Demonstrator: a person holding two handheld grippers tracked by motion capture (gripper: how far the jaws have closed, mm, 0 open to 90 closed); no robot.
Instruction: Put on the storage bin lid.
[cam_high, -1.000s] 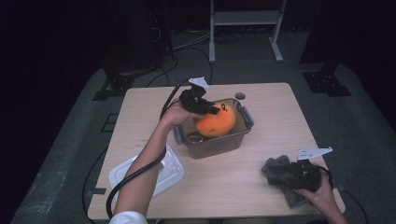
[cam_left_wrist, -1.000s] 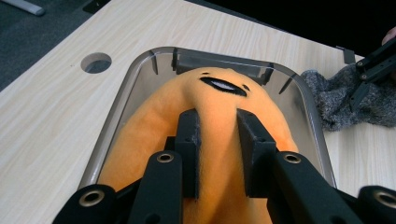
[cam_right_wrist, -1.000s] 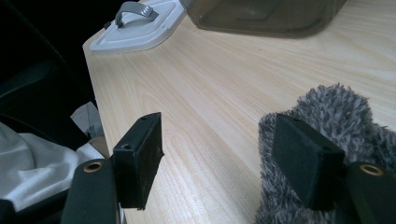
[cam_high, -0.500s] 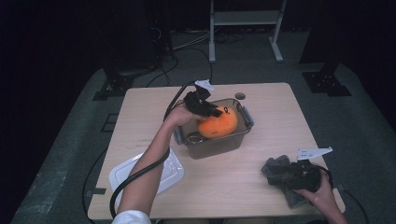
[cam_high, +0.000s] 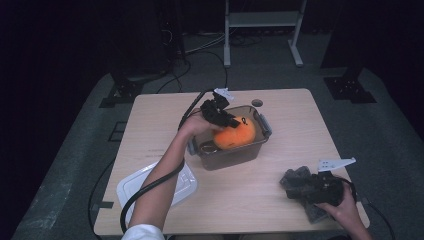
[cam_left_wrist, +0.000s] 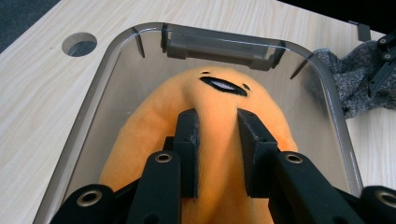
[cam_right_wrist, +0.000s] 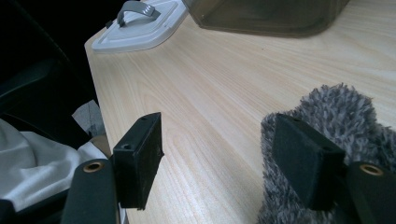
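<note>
An orange plush toy (cam_high: 234, 136) with a small black face lies in a clear grey-tinted container (cam_high: 235, 157) at the middle of the table. My left gripper (cam_high: 225, 120) reaches down into it from the left. In the left gripper view its jaws are shut on a fold of the plush (cam_left_wrist: 219, 93), inside the container's rim (cam_left_wrist: 100, 93). Near the front right corner my right gripper (cam_high: 305, 186) stands open. A grey fuzzy cloth (cam_right_wrist: 336, 112) lies against the outside of one jaw, and bare table shows between the jaws (cam_right_wrist: 224, 144).
A white lid (cam_high: 160, 187) with a grey handle lies flat near the front left edge, also seen as the lid (cam_right_wrist: 140, 23) in the right gripper view. A round cable hole (cam_high: 257, 103) is behind the container. The grey cloth (cam_high: 295, 177) sits close to the right front edge.
My left gripper and the orange plush have shifted slightly down and right in the container. The right hand has kept still.
</note>
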